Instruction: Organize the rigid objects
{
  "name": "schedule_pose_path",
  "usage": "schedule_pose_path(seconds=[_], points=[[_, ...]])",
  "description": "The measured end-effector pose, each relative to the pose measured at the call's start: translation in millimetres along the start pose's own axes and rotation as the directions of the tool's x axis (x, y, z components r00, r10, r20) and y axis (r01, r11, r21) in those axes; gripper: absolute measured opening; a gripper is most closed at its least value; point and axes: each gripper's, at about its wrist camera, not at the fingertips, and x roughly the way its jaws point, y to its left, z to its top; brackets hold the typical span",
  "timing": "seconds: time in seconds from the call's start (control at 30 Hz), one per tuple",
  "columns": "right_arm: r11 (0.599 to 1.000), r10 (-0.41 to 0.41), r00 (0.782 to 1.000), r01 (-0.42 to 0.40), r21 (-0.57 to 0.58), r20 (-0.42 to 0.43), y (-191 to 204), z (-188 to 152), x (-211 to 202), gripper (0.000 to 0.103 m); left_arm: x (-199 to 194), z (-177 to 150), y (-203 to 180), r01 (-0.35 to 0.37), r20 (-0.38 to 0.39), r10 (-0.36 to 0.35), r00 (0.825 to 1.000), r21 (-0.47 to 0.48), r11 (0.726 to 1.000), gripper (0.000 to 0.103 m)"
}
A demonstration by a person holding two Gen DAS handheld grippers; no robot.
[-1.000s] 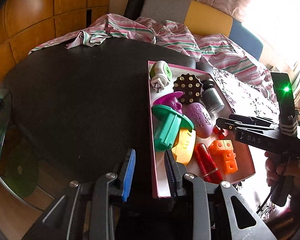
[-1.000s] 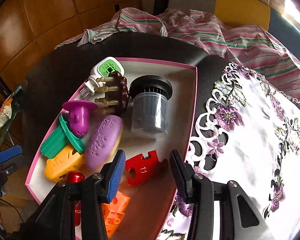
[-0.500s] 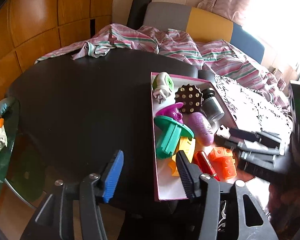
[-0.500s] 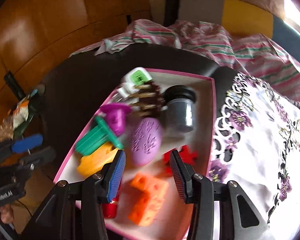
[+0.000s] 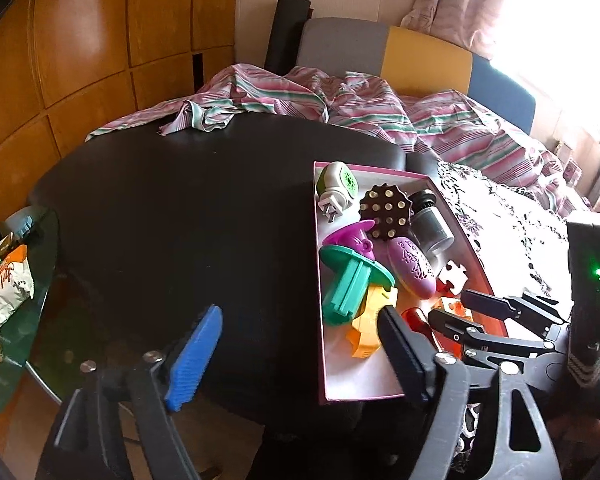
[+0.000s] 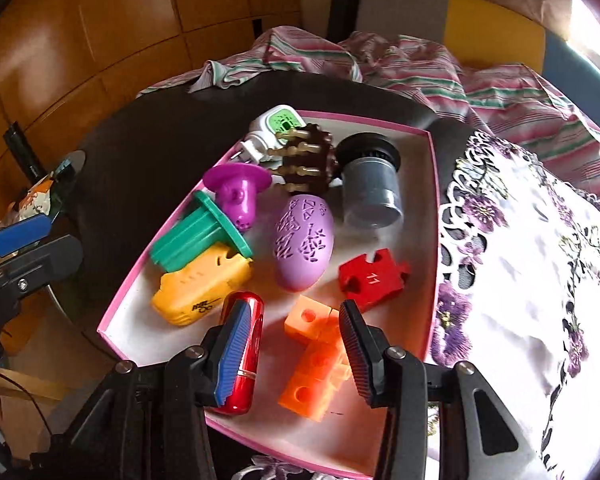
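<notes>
Pink-rimmed shallow cardboard tray on a dark round table holding assorted plastic objects. Right gripper, jaws apart and empty, above the orange holed block; left gripper likewise spread, over the table beside the tray.

Your right tool hangs with its jaws apart and nothing between the pads, directly over the orange block piece at the near end of the pink-rimmed tray. The red cylinder lies just left of that block, partly behind your blue pad. Further in, note the red puzzle piece, the purple egg, the yellow casing under the green flanged part, the magenta cap, the brown peg disc, the grey jar and the white plug. The tray sits on the dark table, beside a floral cloth. Your left tool shows at the left edge.
</notes>
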Motion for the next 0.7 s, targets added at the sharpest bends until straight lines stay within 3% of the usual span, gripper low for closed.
schedule_pose_path(seconds=[0.07, 0.23, 0.47, 0.7], points=[[1.0, -0.002, 1.0, 0.002, 0.01, 0.009, -0.1, -1.2, -3.1, 0.046, -2.2, -0.5, -1.1, -0.007, 0.01, 0.007, 1.0, -0.002, 1.0, 0.086], [0.996, -0.026, 0.997, 0.02, 0.081, 0.073, -2.3, -0.8, -19.4, 0.046, -6.2, -1.2, -3.5, -0.019, 0.02, 0.019, 1.0, -0.002, 1.0, 0.103], [0.978, -0.128, 0.982, 0.102, 0.181, 0.136, -0.2, -2.0, -44.4, 0.047, -16.0, -4.9, -7.1, 0.001, 0.039, 0.0, 0.999, -0.026, 1.0, 0.103], [0.962, -0.218, 0.965, 0.187, 0.199, 0.147, 9.3, -15.7, -55.7, 0.047, -31.0, -12.0, -20.5, -0.082, 0.082, 0.08, 0.993, 0.019, 0.996, 0.103]])
